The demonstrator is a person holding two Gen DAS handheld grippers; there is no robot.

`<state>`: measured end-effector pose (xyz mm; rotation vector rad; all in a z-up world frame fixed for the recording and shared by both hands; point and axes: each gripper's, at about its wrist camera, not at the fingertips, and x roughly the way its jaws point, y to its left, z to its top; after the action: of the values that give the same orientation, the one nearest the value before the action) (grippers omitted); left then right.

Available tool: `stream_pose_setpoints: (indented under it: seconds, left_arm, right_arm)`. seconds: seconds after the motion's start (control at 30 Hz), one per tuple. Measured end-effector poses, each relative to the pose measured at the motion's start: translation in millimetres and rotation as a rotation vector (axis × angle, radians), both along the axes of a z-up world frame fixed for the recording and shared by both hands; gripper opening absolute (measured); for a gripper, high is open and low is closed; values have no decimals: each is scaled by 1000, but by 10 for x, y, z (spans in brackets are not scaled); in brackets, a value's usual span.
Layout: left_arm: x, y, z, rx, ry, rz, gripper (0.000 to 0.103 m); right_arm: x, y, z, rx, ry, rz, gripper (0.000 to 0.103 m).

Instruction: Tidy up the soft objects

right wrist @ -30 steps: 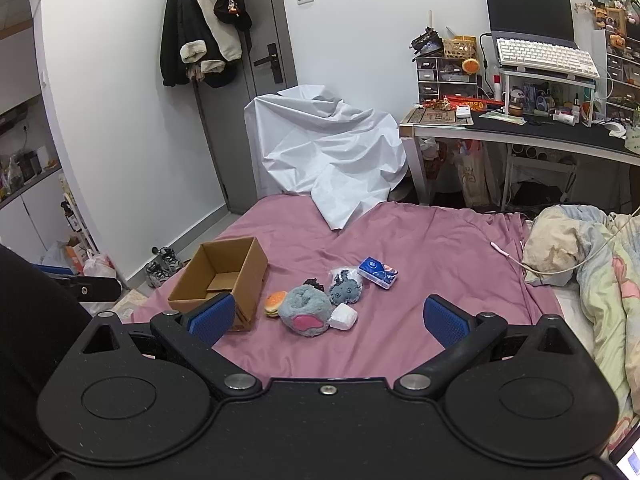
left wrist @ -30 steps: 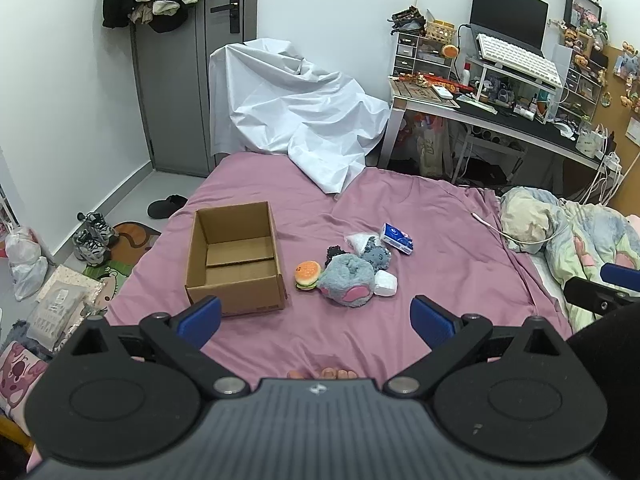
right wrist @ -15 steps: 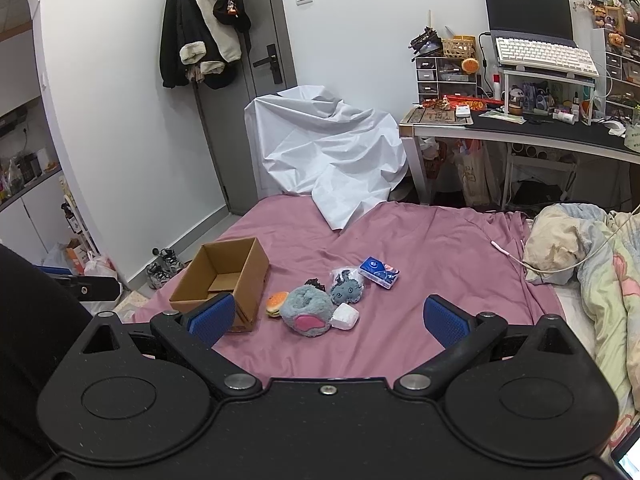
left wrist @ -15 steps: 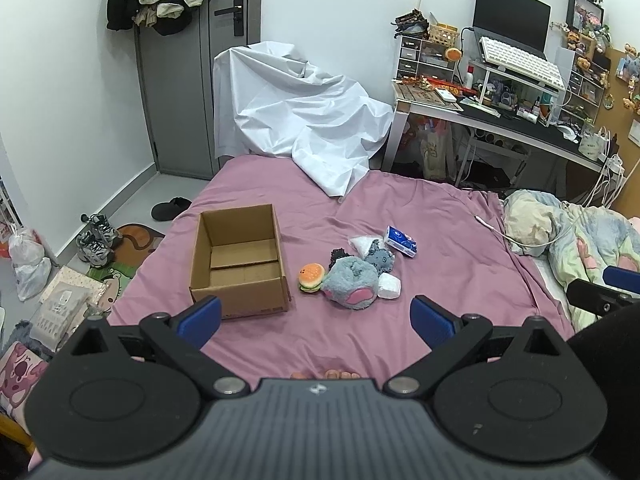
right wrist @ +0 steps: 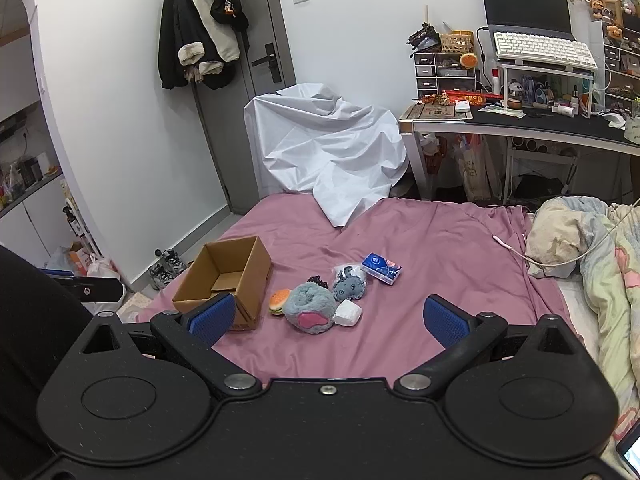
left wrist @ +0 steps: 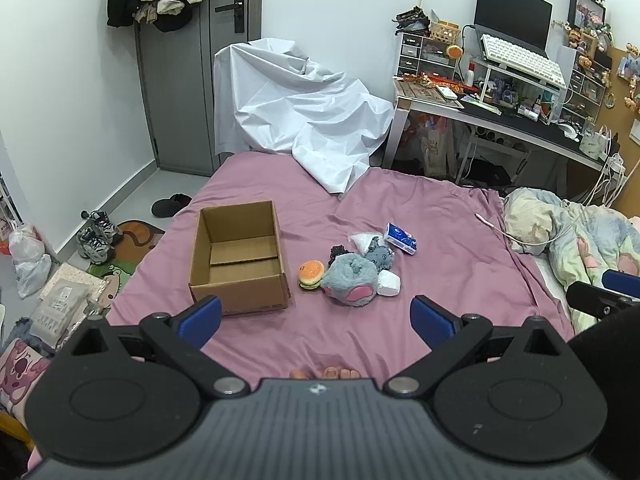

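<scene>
Bed (left wrist: 432, 240), covered by a mauve sheet. Lying on it:
- open cardboard box (left wrist: 240, 258), upright, nothing visible inside;
- toy burger (left wrist: 311, 275), just right of the box;
- grey plush with a pink patch (left wrist: 351, 280), touching the burger, on its side away from the box;
- small grey plush (left wrist: 380, 249), beyond it;
- white packet (left wrist: 389, 283);
- blue tissue pack (left wrist: 401, 238), farthest from the box;
- white cloth (left wrist: 304, 120), draped over the far edge;
- crumpled quilt (left wrist: 568, 232), far right of the box.

A crumpled white sheet (left wrist: 304, 120) drapes over the bed's far end; a keyboard (right wrist: 540, 48) sits raised above the cluttered bench (right wrist: 560, 126); sneakers (left wrist: 94, 236) lie on the floor.
</scene>
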<state>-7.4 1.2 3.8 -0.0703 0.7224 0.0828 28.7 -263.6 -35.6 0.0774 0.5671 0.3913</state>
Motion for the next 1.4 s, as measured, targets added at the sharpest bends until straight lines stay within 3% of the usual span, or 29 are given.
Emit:
stream_pose_setpoints:
  seconds: [0.77,1.4]
  left_arm:
    - [-22,-116,3,12,-4,-18,100]
    - [156,-260,-83,-27,-44,-117,100]
  right_arm:
    - [-65,-135,-31,29,-15,-15,101]
    - [37,-264,-171,75,-9,6,101]
